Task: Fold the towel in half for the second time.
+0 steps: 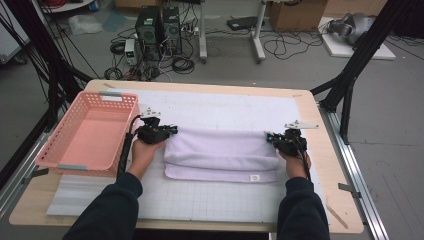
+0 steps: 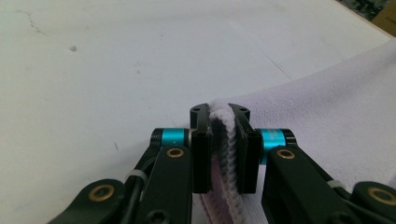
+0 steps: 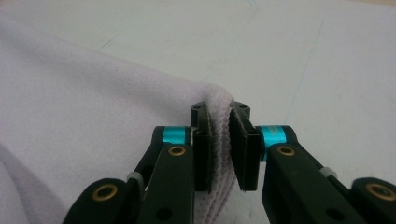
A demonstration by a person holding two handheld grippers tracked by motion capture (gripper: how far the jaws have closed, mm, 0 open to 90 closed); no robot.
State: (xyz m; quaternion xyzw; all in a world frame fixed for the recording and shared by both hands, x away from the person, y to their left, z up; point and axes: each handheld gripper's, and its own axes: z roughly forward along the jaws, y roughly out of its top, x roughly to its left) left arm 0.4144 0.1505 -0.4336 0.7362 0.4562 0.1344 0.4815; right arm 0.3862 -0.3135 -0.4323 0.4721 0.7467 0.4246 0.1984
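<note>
Between the two grippers a pale lilac towel (image 1: 222, 155) lies folded on the white gridded mat (image 1: 210, 200), and each gripper has hold of one end of its far, doubled-over edge. The left gripper (image 1: 172, 131) has its jaws closed down on the towel's left end; in the left gripper view (image 2: 223, 135) the pads pinch a thick bunch of terry layers, the ribbed hem running down between them. The right gripper (image 1: 270, 137) grips the opposite end in the same way, and in the right gripper view (image 3: 220, 135) its jaws are squeezed onto a similar wad of cloth. Neither pair meets fully, since the folded layers fill the gap.

The matched grip at both ends probably serves to keep the folded edge straight and taut, so that the top layers can be carried over as one piece without sagging in the middle. Beyond the left gripper, on its outer side, a pink plastic basket (image 1: 65, 150) stands on the wooden table (image 1: 325, 150), near enough that it is likely meant to take the towel once folding is finished.

A small white tag (image 1: 254, 177) sits on the towel's near edge, closer to the right gripper; whatever is printed on it is too small to read. No other writing or brand can be made out on the basket, mat or grippers.
</note>
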